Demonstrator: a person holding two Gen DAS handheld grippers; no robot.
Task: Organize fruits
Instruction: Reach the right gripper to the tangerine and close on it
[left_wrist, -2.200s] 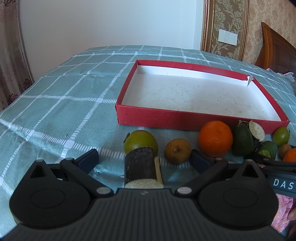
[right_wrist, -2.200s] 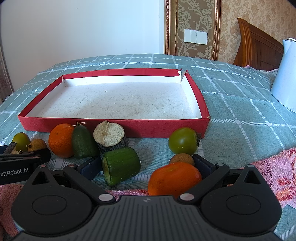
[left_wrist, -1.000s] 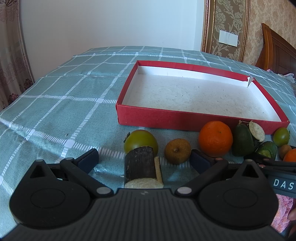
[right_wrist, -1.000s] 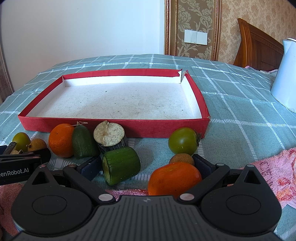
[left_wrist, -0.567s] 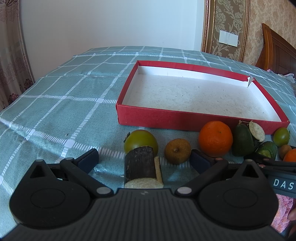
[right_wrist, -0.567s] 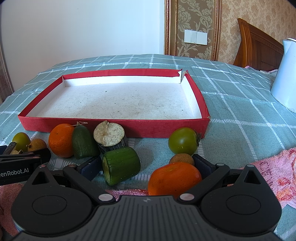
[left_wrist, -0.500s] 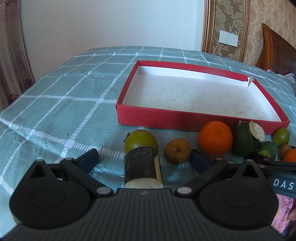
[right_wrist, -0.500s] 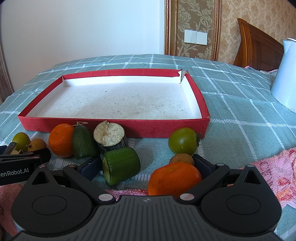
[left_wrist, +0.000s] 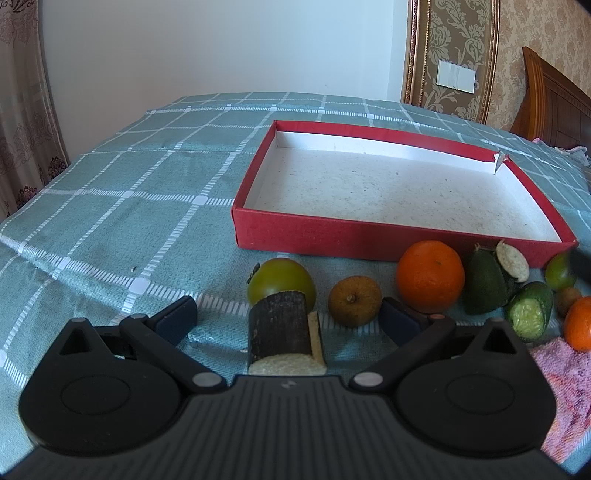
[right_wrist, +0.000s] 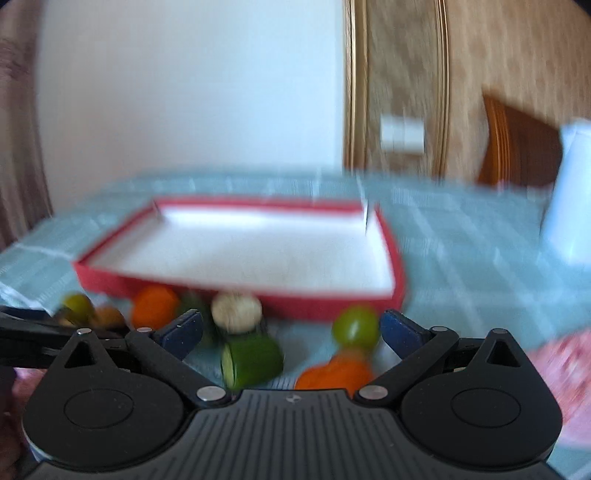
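An empty red tray (left_wrist: 369, 236) with a white floor lies on the green checked cloth; it also shows in the blurred right wrist view (right_wrist: 236, 291). In front of it lies a row of fruit: a green persimmon (left_wrist: 280, 280), a brown longan (left_wrist: 354, 301), an orange (left_wrist: 430, 275), an avocado (left_wrist: 484, 288), a cucumber piece (left_wrist: 530, 310). A dark cane piece (left_wrist: 282, 332) lies between the open fingers of my left gripper (left_wrist: 288, 317). My right gripper (right_wrist: 291, 326) is open and empty, above a cucumber piece (right_wrist: 251, 360), an orange (right_wrist: 332, 373) and a green fruit (right_wrist: 354, 328).
A pink towel (left_wrist: 561, 384) lies at the near right. A white kettle (right_wrist: 569, 206) stands at the right. A wooden headboard (left_wrist: 554, 99) and wall are behind. The left gripper's side (right_wrist: 37, 332) shows at the left of the right wrist view.
My right gripper has lifted and pulled back fast, blurring its view; the tray and fruit sit lower and farther in it. It has left the left wrist view. The left gripper has not moved.
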